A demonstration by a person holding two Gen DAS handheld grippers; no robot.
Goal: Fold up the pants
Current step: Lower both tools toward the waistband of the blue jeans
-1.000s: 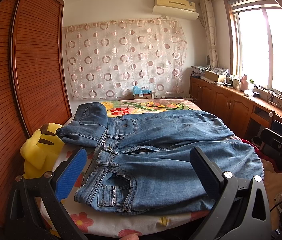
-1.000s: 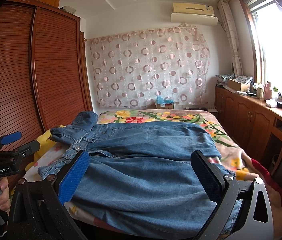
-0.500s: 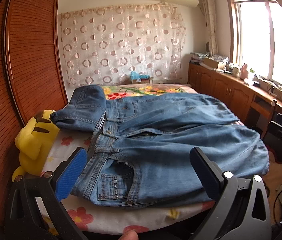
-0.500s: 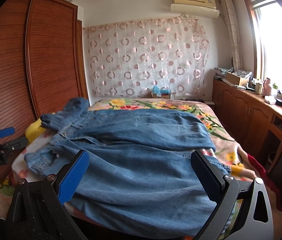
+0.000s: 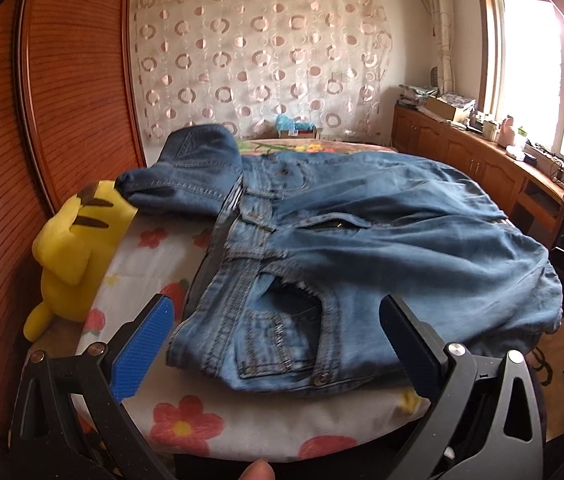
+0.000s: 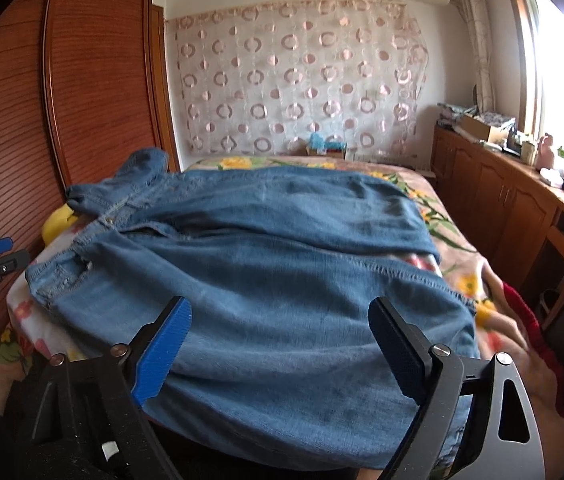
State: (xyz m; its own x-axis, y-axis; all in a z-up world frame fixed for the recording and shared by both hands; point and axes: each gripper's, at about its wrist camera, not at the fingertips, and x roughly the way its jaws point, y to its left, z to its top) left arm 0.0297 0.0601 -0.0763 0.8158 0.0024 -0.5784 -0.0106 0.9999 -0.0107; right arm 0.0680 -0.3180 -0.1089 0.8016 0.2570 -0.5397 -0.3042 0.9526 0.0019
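Two wide grippers hover near jeans (image 5: 362,248) on a bed (image 5: 185,420): left gripper (image 5: 273,344) at the waistband, right gripper (image 6: 277,344) closing slightly over the near leg, nothing gripped; each should pinch an edge squarely.

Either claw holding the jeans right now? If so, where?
Nothing held. Left claw open above the jeans waistband; right claw closing, its pads gripping nothing.

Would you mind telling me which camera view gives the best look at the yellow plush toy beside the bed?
The left wrist view shows it best: the yellow plush toy appears nearly whole, ears and body, wedged between the wardrobe and the bed's edge. The right wrist view shows only a small yellow patch behind the jeans' waistband.
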